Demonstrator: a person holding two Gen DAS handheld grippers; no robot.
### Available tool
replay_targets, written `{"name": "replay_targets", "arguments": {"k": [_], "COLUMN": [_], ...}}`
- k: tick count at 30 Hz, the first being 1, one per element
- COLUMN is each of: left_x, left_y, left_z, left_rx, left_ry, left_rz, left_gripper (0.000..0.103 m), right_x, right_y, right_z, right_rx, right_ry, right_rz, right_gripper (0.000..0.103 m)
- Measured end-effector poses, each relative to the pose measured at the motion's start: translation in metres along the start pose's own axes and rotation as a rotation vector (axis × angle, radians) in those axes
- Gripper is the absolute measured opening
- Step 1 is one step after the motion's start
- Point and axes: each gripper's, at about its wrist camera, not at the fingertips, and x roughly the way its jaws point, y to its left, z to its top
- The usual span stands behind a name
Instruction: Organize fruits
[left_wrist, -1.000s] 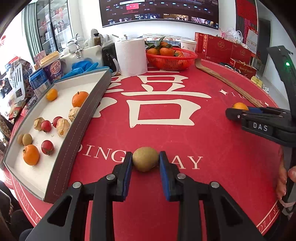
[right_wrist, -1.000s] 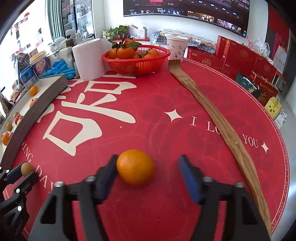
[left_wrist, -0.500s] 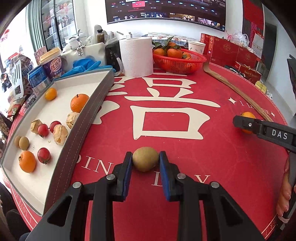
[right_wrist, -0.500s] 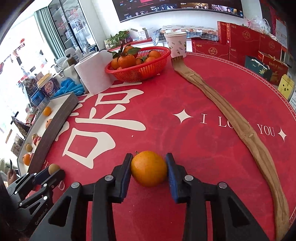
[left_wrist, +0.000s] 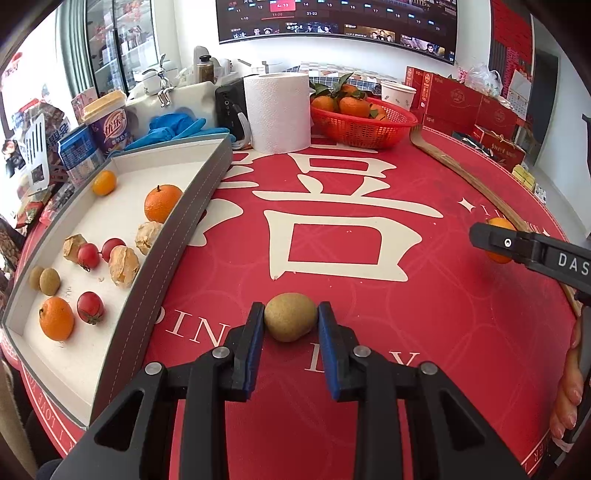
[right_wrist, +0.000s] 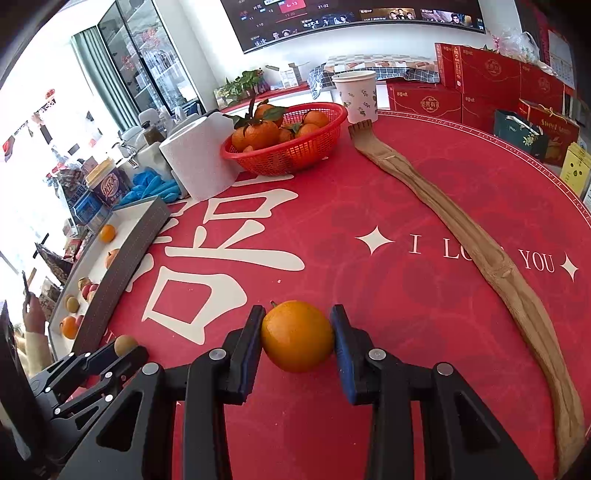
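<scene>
Two fruits are gripped above the desk (left_wrist: 369, 295): the left hand-held gripper (left_wrist: 290, 325) clamps a kiwi (left_wrist: 290, 321), the right hand-held gripper (right_wrist: 297, 338) an orange (right_wrist: 297, 336). Next, probably, each goes into the tray (left_wrist: 155, 280) beside its kind. Whether either fruit clears the desk is unclear.

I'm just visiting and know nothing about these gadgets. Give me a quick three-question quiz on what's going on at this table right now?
1. True or false: the left gripper is shut on a kiwi.
2. Multiple choice: what does the right gripper hold? A) a cherry tomato B) an orange C) a paper cup
3. Fill in: sorted fruit already lies in the white ___ on the left side of the table.

Key: 1 true; 2 B; 3 tray.
</scene>
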Motion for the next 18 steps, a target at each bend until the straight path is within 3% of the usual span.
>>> {"name": "replay_targets", "arguments": {"k": [7, 18], "left_x": [-0.006, 0.000], "left_y": [0.005, 0.000], "left_z": [0.005, 0.016], "left_rx": [-0.006, 0.026], "left_ry": [-0.018, -0.030], "left_rz": [0.006, 0.004], "left_gripper": [0.031, 0.031], "right_x": [-0.002, 0.003], "right_y": [0.011, 0.017], "right_z": [0.002, 0.002], "right_rx": [-0.015, -0.023], "right_ry": [-0.021, -0.012], "right_rz": [0.048, 0.026], "right_gripper": [0.037, 0.037]}}
